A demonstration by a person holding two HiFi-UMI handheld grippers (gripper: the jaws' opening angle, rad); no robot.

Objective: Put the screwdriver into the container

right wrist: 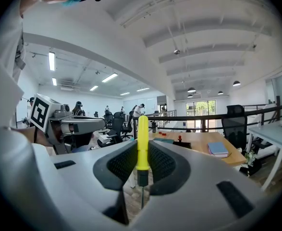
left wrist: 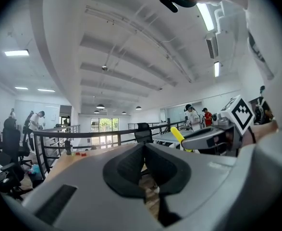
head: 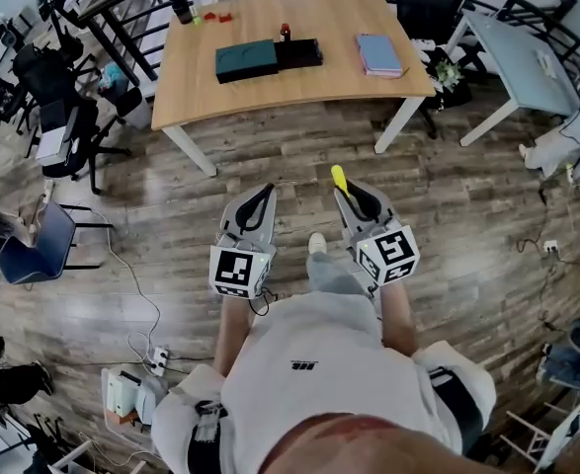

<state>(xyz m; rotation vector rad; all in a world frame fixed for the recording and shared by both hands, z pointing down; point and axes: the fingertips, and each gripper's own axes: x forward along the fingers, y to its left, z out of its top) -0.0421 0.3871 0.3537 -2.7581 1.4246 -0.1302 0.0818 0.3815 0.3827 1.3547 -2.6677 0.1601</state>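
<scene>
One screwdriver (right wrist: 142, 143), and it's clamped in the right gripper (right wrist: 141, 152). The yellow handle stands upright between the two dark pads, squeezed from both sides. Its rounded end pokes out past the fingertips toward 12 o'clock, while the black collar and thin metal shaft run back toward 6 o'clock, into the gripper's throat.

From the head view the same yellow tip (head: 338, 178) juts out of the right gripper (head: 353, 194) at about 11 o'clock, over the wood-plank floor (head: 299, 166) and well short of the table.

At 9 o'clock from it, just beside, sits the left gripper (head: 258, 194). In its own view the left gripper (left wrist: 144, 150) has its pads brought together with nothing between them, and the yellow handle (left wrist: 177, 135) shows off at 2 o'clock.

Up at 12 o'clock, well apart from both grippers, is the wooden table (head: 299, 87). A dark teal container (head: 247, 60) lies on it, touching a black box (head: 299, 53) on its 3 o'clock side, and a small red object (head: 286, 33) stands at the box's far edge. Further toward 3 o'clock lies a lavender notebook (head: 379, 54). At the table's 10 o'clock corner there's a black cup (head: 182, 8) with small red pieces (head: 222, 16) near it.
</scene>
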